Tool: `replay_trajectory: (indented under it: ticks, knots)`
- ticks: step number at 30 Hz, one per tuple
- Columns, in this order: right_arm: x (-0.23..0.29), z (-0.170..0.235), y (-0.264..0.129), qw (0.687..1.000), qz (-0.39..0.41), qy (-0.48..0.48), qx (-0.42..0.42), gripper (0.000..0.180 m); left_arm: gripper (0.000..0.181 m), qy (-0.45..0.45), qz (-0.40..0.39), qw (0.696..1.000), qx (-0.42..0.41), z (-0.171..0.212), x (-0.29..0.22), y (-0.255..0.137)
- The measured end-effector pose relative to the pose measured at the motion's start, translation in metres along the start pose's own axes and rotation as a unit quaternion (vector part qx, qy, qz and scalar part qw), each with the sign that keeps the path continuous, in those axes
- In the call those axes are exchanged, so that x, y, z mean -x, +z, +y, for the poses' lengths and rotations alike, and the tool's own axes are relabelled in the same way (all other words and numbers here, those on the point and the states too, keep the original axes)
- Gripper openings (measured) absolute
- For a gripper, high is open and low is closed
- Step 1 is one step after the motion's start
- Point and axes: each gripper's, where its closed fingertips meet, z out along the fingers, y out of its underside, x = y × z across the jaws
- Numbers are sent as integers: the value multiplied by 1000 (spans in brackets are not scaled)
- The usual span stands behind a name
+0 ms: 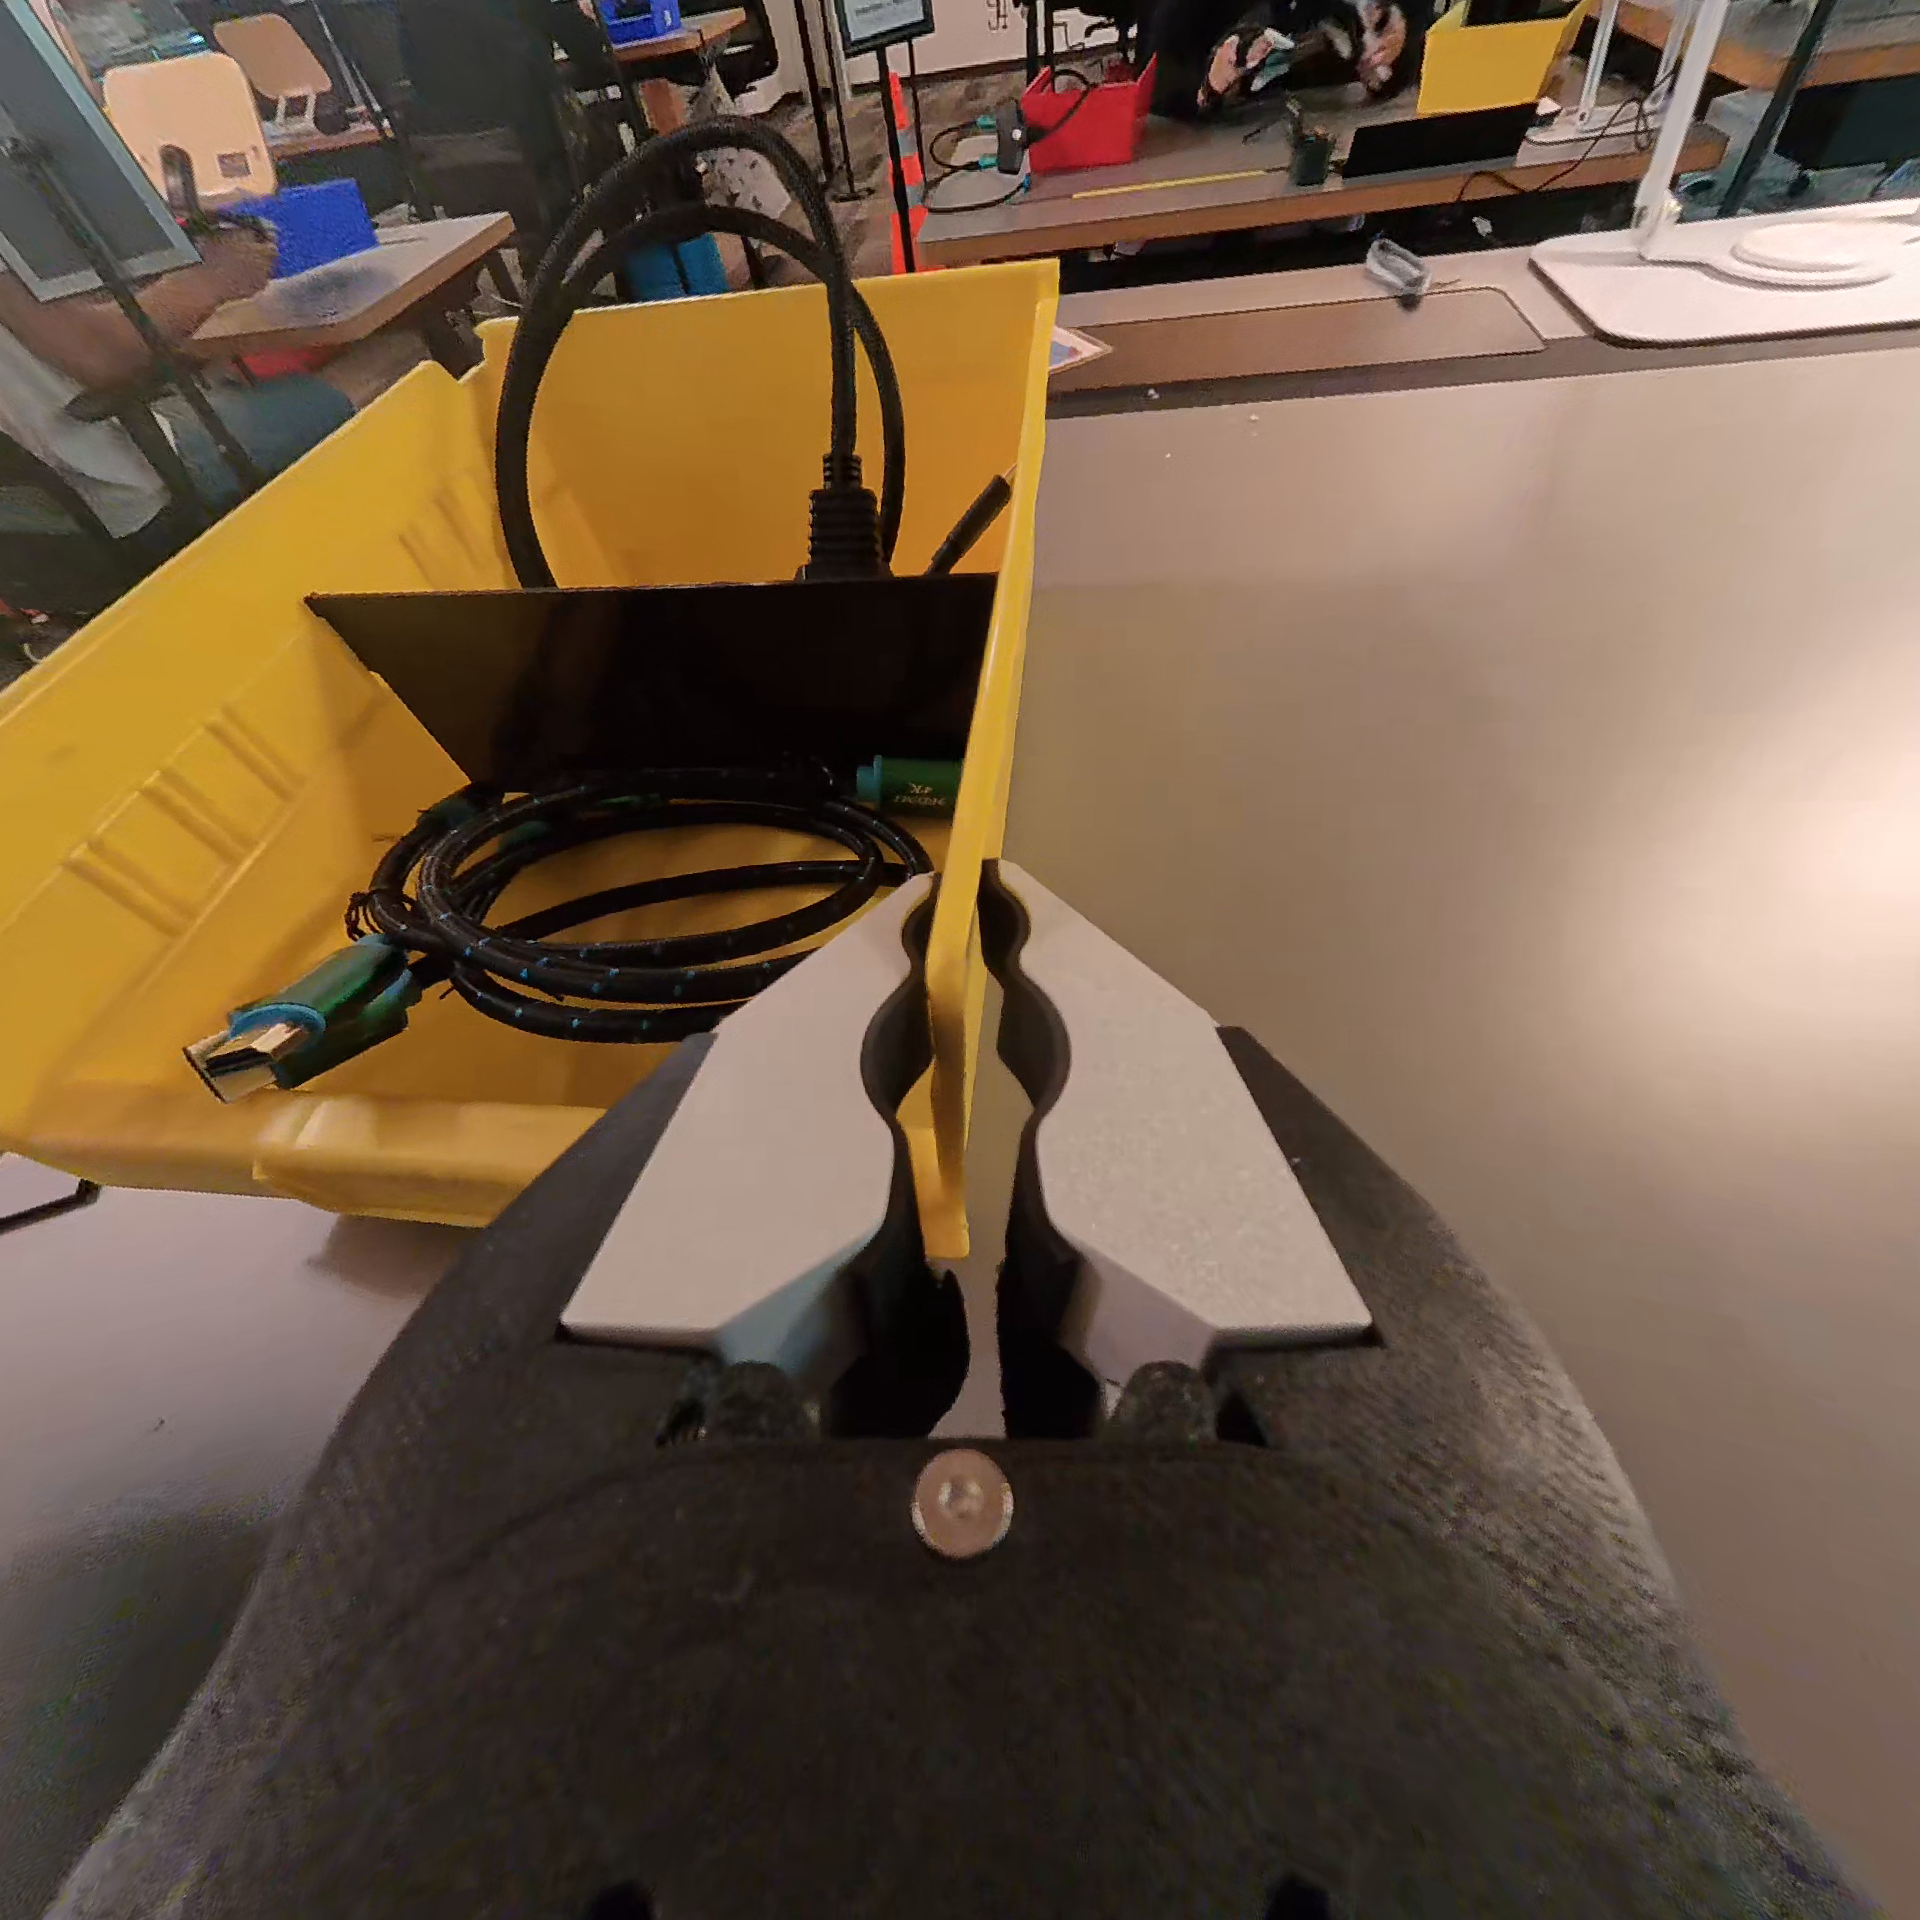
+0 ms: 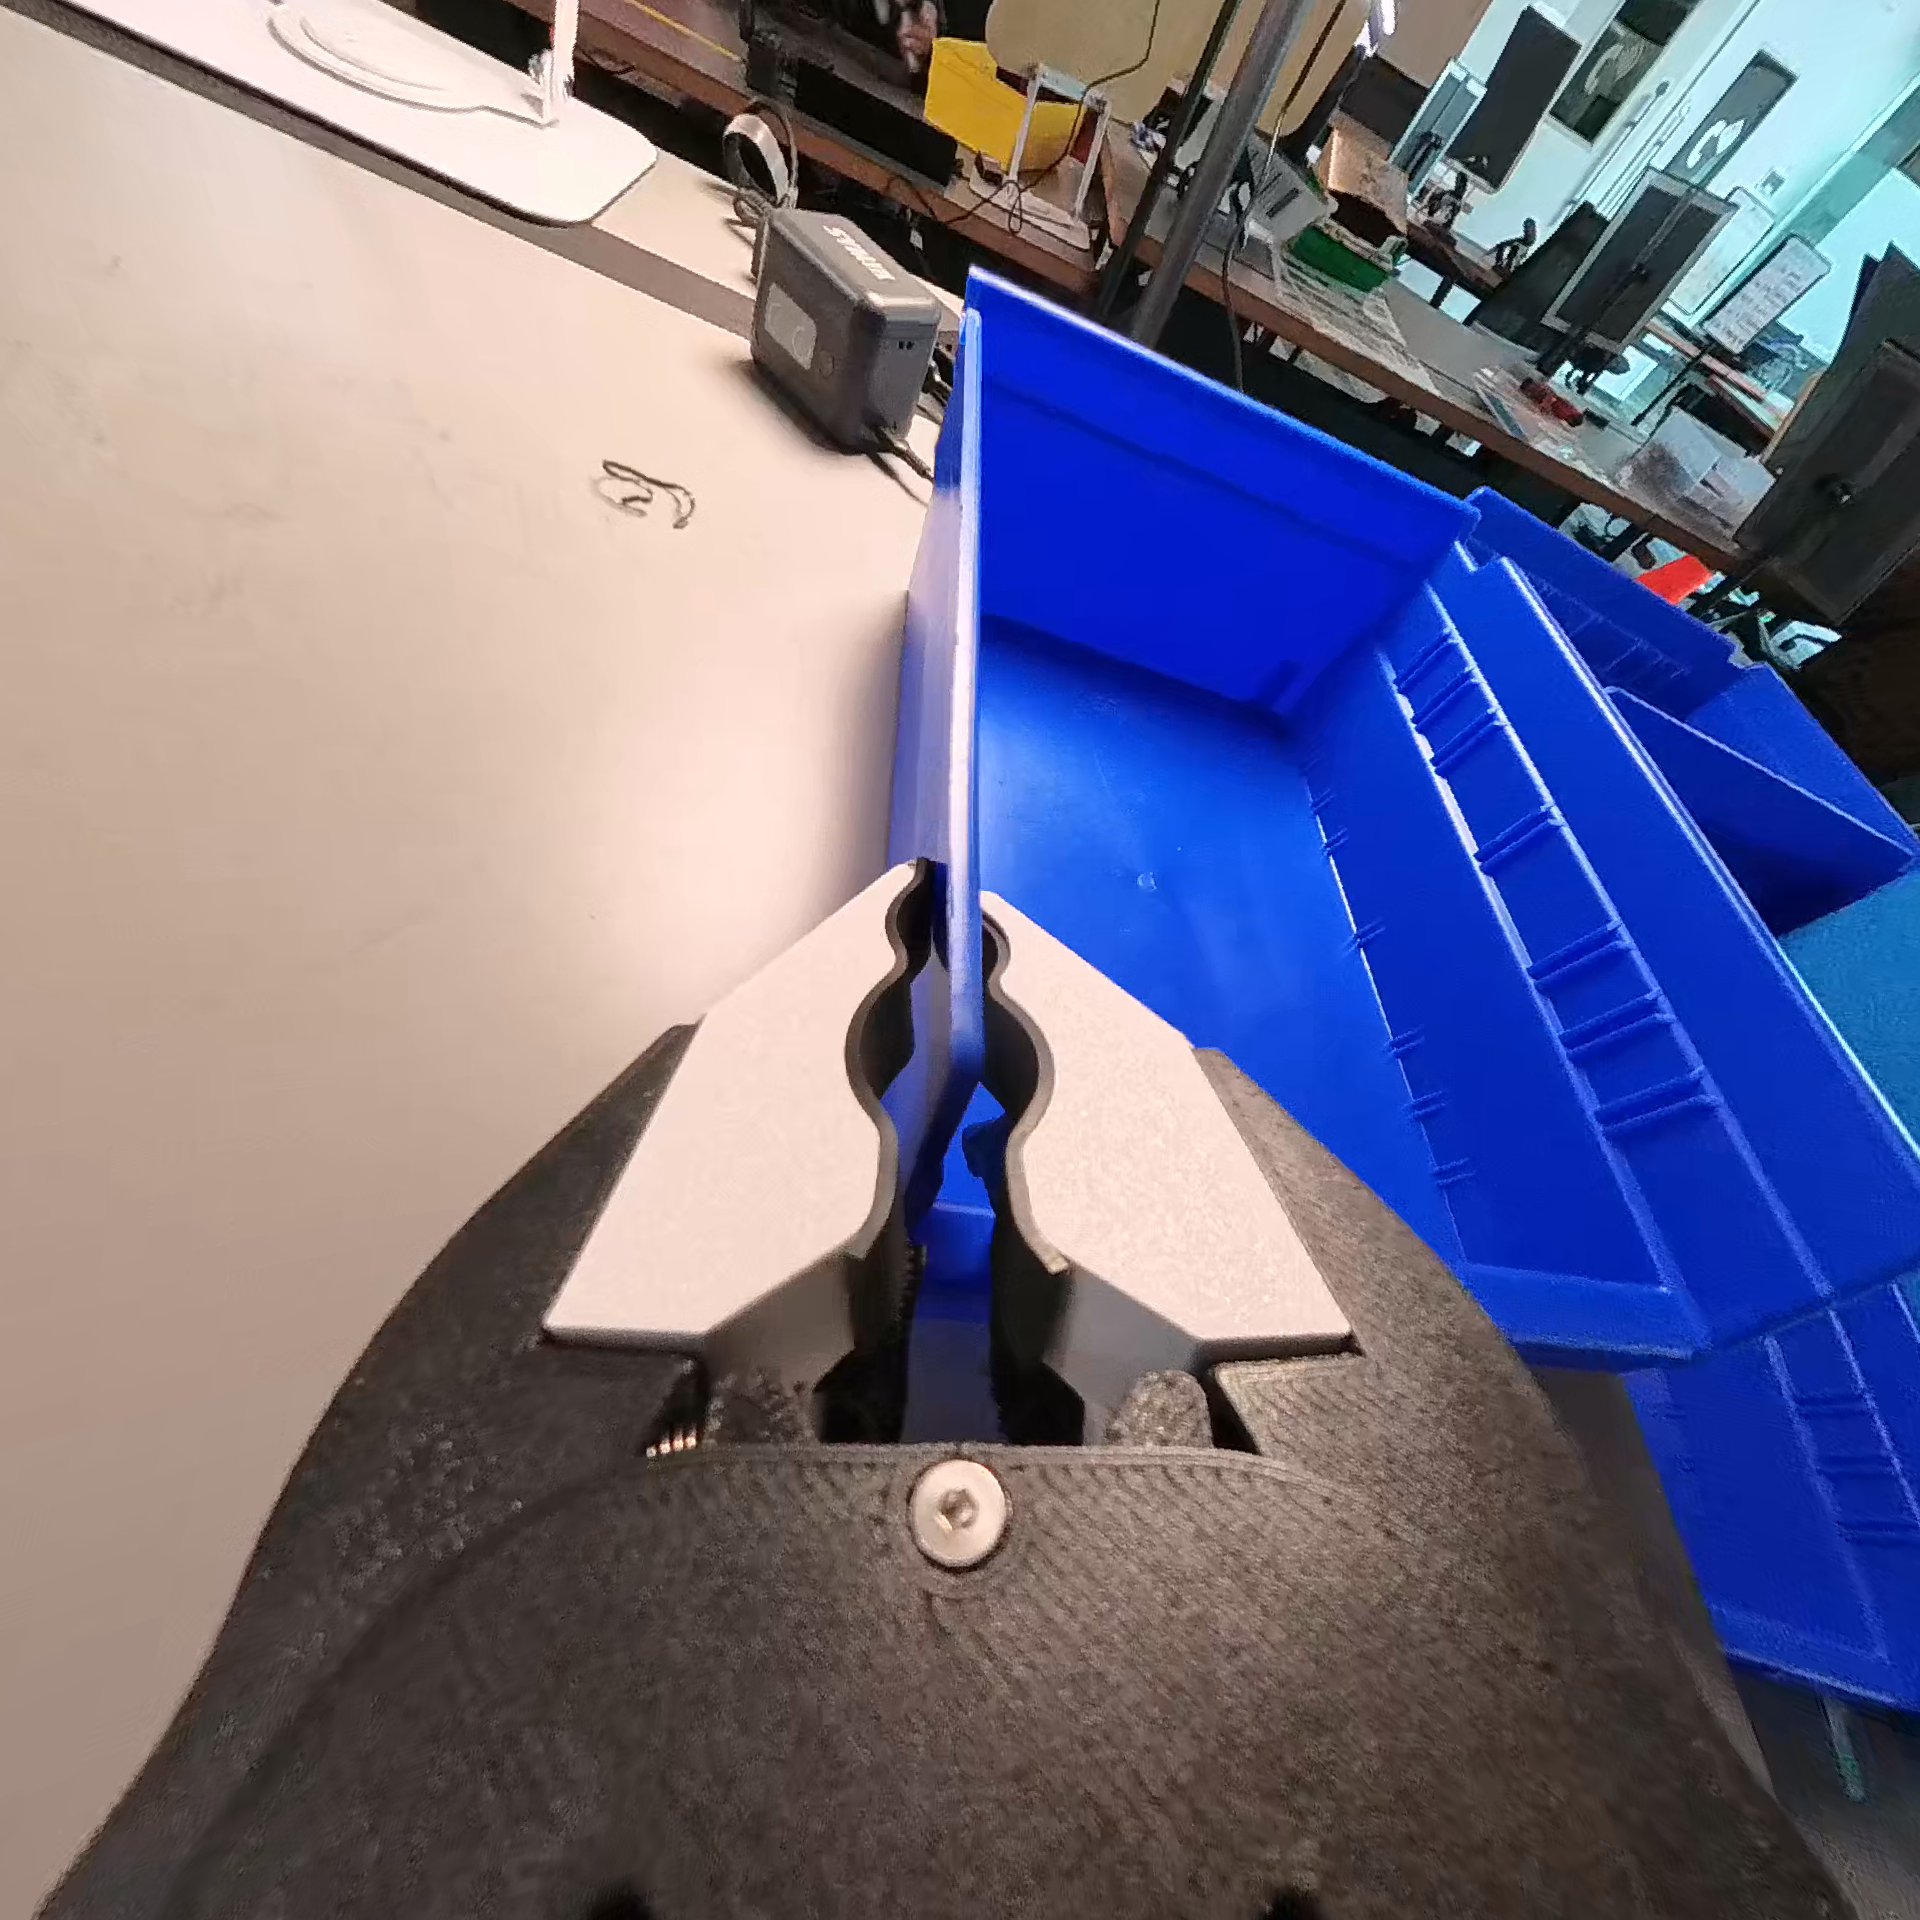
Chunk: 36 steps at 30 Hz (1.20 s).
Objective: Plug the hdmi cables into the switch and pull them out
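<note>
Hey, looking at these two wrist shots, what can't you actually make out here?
- Left wrist view: the black switch's ports are hidden; only its dark top panel shows.
- Left wrist view: where the upright black cable plugs in is hidden behind the switch.
- Left wrist view: the yellow bin is cut off at the left edge.
- Right wrist view: the blue bin's near end sits behind the right tool.

glossy plastic yellow bin (image 1: 675, 416), braided cloth cable (image 1: 623, 935)
</note>
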Motion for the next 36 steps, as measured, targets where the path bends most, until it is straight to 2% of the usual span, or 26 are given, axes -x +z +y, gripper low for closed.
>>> replay_trajectory:
  ticks: [7, 17, 20, 23, 26, 29, 33, 36]
  knots:
    - [3, -1, -1, 1000, 14, -7, -3, 5, 5, -5, -11, 1000, -6, -4, 7, 14]
    - [-3, -2, 8, 1000, 0, 0, -4, 5, 5, 20, 18, 1000, -11, -10, 11, 29]
    - [-6, -1, -9, 1000, -11, -6, -17, 14, 6, 36, 17, 999, -13, -9, 10, 22]
    - [-7, -9, -41, 998, -21, -8, -50, 25, 19, 55, 20, 997, -47, -18, 5, -3]
    - [15, -22, -69, 994, -70, -13, -82, 25, 23, 53, 34, 996, -67, -29, 2, -28]
    - [59, -33, -80, 983, -154, -10, -99, 24, 28, 20, 56, 994, -88, -46, 4, -43]
    - [126, -24, -59, 962, -260, -11, -78, 24, 38, -37, 56, 995, -69, -56, 25, -38]
    - [157, 0, -35, 953, -298, -44, -5, 28, 51, -74, 25, 997, -11, -46, 57, -18]
